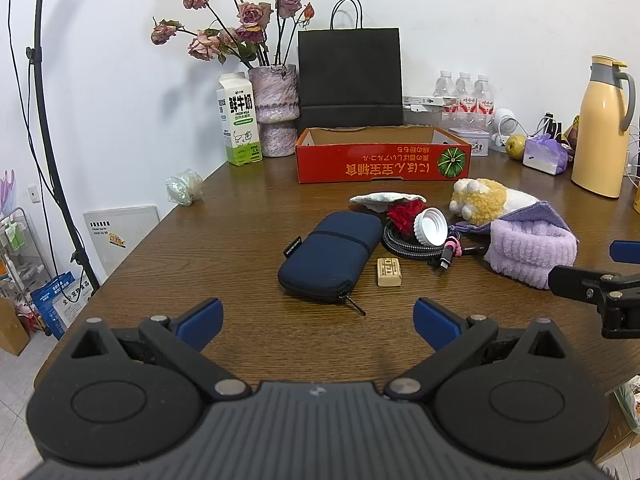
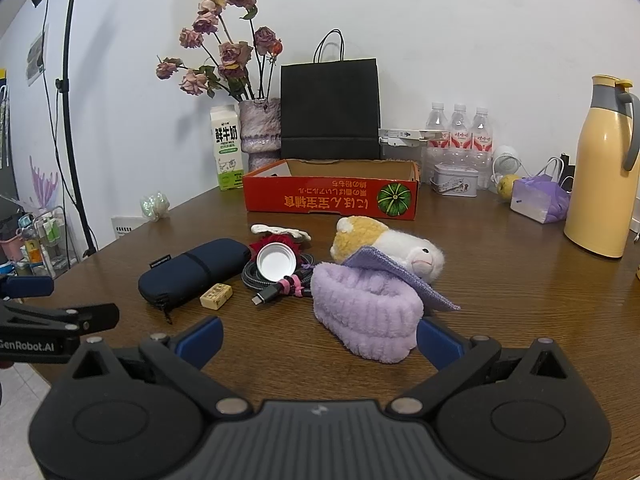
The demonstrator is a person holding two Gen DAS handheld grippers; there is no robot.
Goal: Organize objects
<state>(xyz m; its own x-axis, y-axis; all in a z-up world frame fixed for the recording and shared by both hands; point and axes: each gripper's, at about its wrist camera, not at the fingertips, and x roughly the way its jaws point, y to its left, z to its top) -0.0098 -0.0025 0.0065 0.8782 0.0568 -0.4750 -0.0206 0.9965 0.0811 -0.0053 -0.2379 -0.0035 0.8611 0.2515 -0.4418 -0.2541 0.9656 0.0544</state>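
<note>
- The loose objects are lying in a cluster at the middle of the wooden table [image 1: 240, 248], with the open red cardboard box [image 1: 382, 162] standing beyond them at 12 o'clock; the box is the likely destination.
- The navy zip pouch [image 1: 330, 258] is lying at 12 o'clock from the left gripper [image 1: 318, 320], near but apart from it. Its long axis is running from 7 o'clock to 1 o'clock, with the zipper pull at the near end.
- The small tan block [image 1: 389, 272] is resting just beside the pouch at 3 o'clock.
- The coiled braided cable [image 1: 416, 246] is lying beyond the block, with the white cap [image 1: 431, 226] resting on it.
- The folded lilac towel [image 2: 366, 312] is lying at 12 o'clock from the right gripper [image 2: 320, 340], its near edge sitting between the fingertips. The plush toy [image 2: 394, 250] is lying behind it, partly under a purple cloth.
- The jaws of both grippers are standing spread apart and are gripping nothing.
- Judgement: the left gripper is the nearer to the pouch, the right to the towel. A grasp across the pouch's short width is appearing to call for a slight wrist rotation to match the diagonal axis.
</note>
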